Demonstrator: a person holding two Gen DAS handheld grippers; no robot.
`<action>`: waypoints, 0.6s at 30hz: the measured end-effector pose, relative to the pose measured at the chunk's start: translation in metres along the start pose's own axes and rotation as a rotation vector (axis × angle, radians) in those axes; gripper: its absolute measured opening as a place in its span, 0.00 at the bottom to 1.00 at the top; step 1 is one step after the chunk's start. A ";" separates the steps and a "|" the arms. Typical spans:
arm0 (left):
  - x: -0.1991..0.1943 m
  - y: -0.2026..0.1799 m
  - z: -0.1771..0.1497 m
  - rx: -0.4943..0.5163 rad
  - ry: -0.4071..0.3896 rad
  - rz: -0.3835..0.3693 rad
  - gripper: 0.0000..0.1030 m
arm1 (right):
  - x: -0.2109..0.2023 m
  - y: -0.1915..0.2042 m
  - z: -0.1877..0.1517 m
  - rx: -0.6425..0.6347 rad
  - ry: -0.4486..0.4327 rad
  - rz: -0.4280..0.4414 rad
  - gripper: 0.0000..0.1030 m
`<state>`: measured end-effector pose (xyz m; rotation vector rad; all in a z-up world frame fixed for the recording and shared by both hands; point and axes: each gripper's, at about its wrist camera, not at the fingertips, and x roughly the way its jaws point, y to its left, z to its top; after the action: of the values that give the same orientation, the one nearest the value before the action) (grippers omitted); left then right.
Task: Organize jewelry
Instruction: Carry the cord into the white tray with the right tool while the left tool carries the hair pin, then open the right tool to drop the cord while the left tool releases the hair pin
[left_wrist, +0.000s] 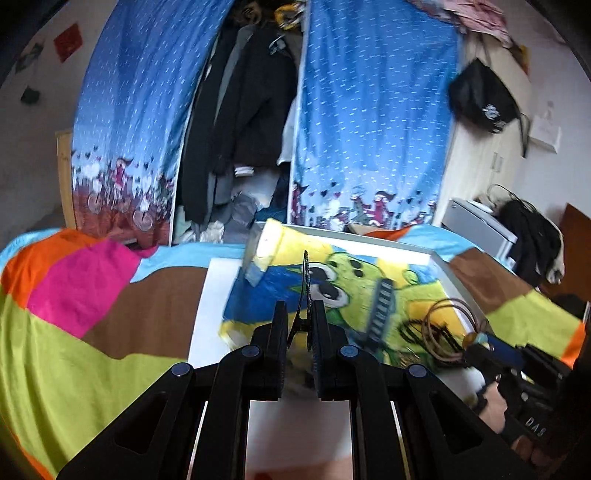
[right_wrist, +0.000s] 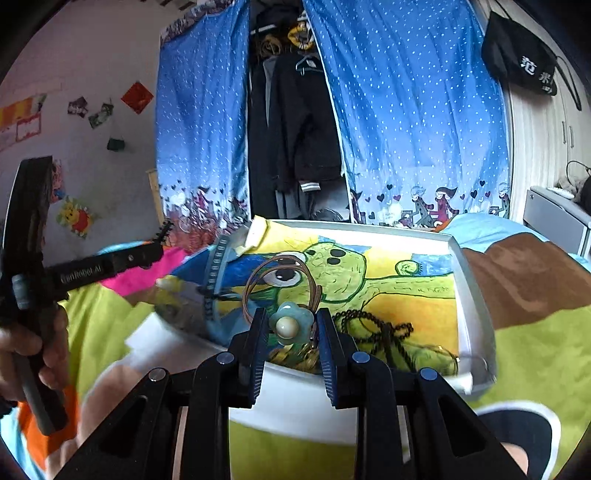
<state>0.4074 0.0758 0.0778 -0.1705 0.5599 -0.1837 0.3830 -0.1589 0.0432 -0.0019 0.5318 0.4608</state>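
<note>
Right wrist view shows the right gripper (right_wrist: 291, 326) clamped on a flower pendant (right_wrist: 290, 323), pale green with a cream bead at its middle, its brown cord (right_wrist: 275, 275) looping up and away over the near part of a white tray (right_wrist: 467, 291). A frog drawing (right_wrist: 332, 273) lines the tray floor. Just right of the pendant, on the drawing, lies a dark bead chain (right_wrist: 384, 330), and something gold sits under the gripper, too blurred to name. A grey-blue comb-like strip (right_wrist: 214, 273) stands at the tray's left edge. In the left wrist view the left gripper (left_wrist: 301, 317) is closed on a thin black toothed piece (left_wrist: 306, 284), perhaps a hair comb, held on edge above the tray's left side. The pendant looks light, hard and smooth, so it could slip or chip if squeezed at its rim; holding across the body seems safest, with the limp cord left to trail. The chain would be slack and prone to snag on the cord, so lifting it at a bunched part seems best. The black piece looks stiff but thin.
</note>
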 end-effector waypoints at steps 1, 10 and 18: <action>0.006 0.006 0.002 -0.019 0.011 -0.001 0.09 | 0.008 0.000 0.000 -0.005 0.012 0.001 0.24; 0.037 0.023 -0.018 -0.027 0.075 -0.011 0.09 | 0.044 0.000 -0.014 0.011 0.084 0.009 0.24; 0.039 0.013 -0.023 0.056 0.081 -0.001 0.10 | 0.049 0.003 -0.022 0.033 0.101 0.015 0.29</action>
<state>0.4291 0.0773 0.0358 -0.1089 0.6346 -0.2076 0.4082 -0.1378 0.0001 0.0105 0.6393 0.4687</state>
